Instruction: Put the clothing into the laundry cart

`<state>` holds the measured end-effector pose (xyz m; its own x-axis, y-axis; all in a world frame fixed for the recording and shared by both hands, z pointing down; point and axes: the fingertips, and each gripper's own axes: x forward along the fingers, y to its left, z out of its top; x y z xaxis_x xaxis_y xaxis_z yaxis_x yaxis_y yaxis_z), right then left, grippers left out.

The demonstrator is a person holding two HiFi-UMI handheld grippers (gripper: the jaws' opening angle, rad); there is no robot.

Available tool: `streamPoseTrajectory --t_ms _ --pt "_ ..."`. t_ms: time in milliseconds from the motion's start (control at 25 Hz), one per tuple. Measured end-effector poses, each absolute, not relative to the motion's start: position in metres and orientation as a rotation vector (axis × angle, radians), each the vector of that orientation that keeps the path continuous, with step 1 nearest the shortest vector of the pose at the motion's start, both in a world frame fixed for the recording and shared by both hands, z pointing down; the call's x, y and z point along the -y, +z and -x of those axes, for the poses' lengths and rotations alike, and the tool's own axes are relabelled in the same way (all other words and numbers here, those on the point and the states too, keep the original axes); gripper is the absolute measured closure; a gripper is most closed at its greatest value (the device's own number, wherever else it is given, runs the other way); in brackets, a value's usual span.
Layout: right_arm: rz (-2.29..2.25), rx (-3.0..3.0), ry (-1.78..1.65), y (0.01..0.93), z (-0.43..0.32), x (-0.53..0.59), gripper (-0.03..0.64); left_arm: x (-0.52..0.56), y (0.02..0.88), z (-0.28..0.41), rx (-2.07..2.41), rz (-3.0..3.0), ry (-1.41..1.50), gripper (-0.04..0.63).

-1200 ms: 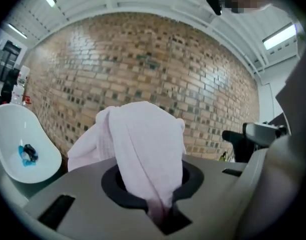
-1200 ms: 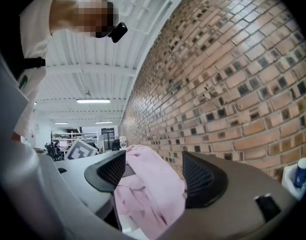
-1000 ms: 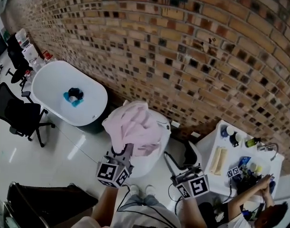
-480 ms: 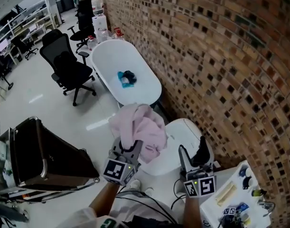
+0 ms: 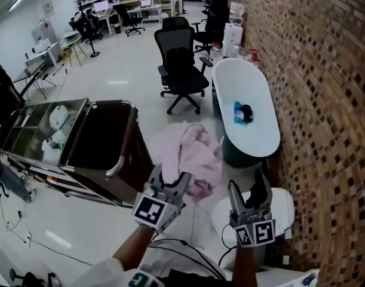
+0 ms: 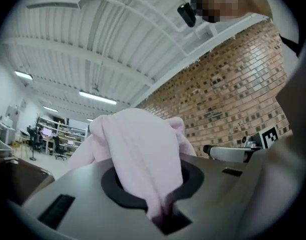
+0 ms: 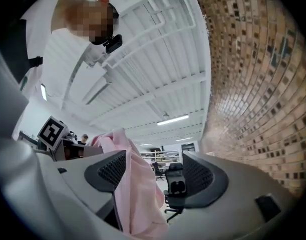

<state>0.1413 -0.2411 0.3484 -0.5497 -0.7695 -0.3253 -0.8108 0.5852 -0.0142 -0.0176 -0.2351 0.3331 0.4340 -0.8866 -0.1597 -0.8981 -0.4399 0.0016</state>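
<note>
A pale pink garment (image 5: pixel 195 158) hangs bunched from my left gripper (image 5: pixel 170 182), which is shut on it. In the left gripper view the cloth (image 6: pixel 142 149) rises out of the pinched jaws of the left gripper (image 6: pixel 164 215) and drapes over them. The laundry cart (image 5: pixel 104 141), a dark bag in a chrome frame, stands to the left of the garment, its top open. My right gripper (image 5: pixel 249 191) is held up at the lower right, open and empty. In the right gripper view, the pink cloth (image 7: pixel 137 194) shows beyond the spread jaws of the right gripper (image 7: pixel 155 176).
A white oval table (image 5: pixel 257 137) with a blue and dark item (image 5: pixel 242 113) runs along the brick wall (image 5: pixel 331 100). A black office chair (image 5: pixel 180 70) stands behind the cart. A white rounded seat (image 5: pixel 285 207) lies under my right gripper. Desks and chairs fill the far room.
The view has swung left from the brick wall to the room, and the laundry cart has come in beside the garment. My left gripper keeps its hold; the right stays open.
</note>
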Motion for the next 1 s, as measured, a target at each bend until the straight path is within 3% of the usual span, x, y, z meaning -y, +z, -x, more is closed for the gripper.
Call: streamPoseTrajectory --t_ms 440,600,880,1000 --pt "0.797 -2.669 0.216 0.321 0.101 0.243 0.253 0.187 0.305 0.296 -2.103 2.131 0.191 0.519" --pt "0.688 -2.701 0.207 0.325 0.16 0.231 0.253 0.192 0.343 0.377 -2.321 2.126 0.056 0.512" --pt "0.48 -2.779 0.134 0.34 0.227 0.222 0.253 0.196 0.446 0.429 -2.578 2.178 -0.161 0.485" --pt "0.395 -2.8 0.113 0.345 0.243 0.226 0.253 0.188 0.464 0.44 -2.651 2.169 -0.145 0.407"
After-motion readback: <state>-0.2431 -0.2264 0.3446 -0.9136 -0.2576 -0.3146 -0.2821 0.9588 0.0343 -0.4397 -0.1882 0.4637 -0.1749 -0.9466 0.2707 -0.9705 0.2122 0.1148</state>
